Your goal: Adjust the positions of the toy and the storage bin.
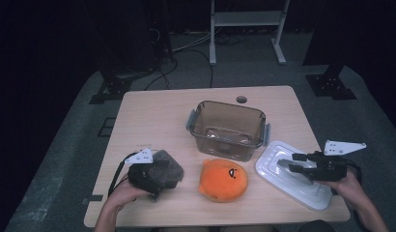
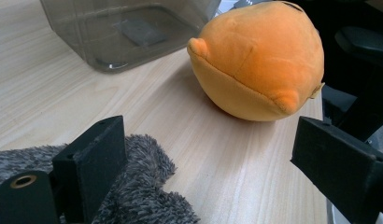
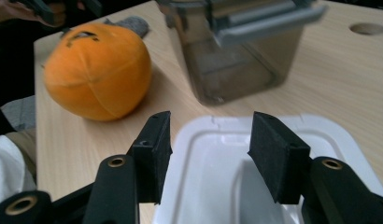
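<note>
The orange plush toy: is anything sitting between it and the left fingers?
Nothing visible: bare table lies between the open left gripper and the orange plush toy. The grey fuzzy cloth sits beside one finger, off that path.

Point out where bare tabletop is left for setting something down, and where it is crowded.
Free: the far-left corner of the light wooden table, left of the clear smoky plastic container, and the far-right strip past it. A narrow gap lies between the grey furry cloth and the round orange plush toy. The near edge is crowded: both grippers, toy and white plastic lid.
</note>
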`<state>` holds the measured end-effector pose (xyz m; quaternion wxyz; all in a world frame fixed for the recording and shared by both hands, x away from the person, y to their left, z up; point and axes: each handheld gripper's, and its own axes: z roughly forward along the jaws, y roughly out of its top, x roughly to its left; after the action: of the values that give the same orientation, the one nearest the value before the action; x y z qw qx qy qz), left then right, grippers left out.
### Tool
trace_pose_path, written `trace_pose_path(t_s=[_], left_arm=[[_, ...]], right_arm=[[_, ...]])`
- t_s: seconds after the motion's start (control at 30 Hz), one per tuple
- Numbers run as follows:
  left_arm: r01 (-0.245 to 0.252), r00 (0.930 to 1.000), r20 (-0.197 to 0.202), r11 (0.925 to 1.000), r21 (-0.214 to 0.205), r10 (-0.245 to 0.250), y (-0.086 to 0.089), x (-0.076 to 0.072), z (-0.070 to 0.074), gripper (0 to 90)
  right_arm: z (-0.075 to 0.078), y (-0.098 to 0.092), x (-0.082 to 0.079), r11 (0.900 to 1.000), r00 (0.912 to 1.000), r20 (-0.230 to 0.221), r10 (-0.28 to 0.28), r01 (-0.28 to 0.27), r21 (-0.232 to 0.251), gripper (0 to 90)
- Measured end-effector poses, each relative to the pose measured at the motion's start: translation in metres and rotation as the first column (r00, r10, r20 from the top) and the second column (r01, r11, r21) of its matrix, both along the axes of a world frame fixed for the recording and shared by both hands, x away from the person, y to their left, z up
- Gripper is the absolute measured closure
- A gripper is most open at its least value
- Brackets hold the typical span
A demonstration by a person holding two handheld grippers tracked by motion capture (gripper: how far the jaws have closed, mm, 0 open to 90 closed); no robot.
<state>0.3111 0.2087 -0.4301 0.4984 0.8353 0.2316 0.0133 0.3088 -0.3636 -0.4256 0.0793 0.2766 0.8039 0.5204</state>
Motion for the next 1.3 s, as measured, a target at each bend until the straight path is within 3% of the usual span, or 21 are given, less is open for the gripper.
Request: trace_pose_path(t_s=[0.27,0.6,0.9,1.3], left_arm=[[0.004,1.0000,-0.001,1.0000,-0.002,-0.004,-0.001,-0.001,0.000,9.2],[-0.001,1.0000,-0.001,1.0000,-0.007,0.001,0.001,-0.001,0.001,9.2],[-0.003,1.0000,-0.001,1.0000,-0.001,0.003,0.002,0.000,0.001,9.2],[-0.003,1.0000,0.002,1.0000,-0.001,0.003,0.003,-0.001,0.001,9.0]], right_arm=[[0.020,0.024,0.000,0.9974,0.9969,0.032,0.072,-0.072,0.006,44.8],[0.040,0.053,0.000,0.9878,0.9859,0.064,0.155,-0.156,0.010,40.9],[0.049,0.076,0.001,0.9772,0.9743,0.078,0.211,-0.212,0.006,38.4],[0.056,0.111,0.007,0.9557,0.9533,0.069,0.294,-0.294,-0.007,33.8]])
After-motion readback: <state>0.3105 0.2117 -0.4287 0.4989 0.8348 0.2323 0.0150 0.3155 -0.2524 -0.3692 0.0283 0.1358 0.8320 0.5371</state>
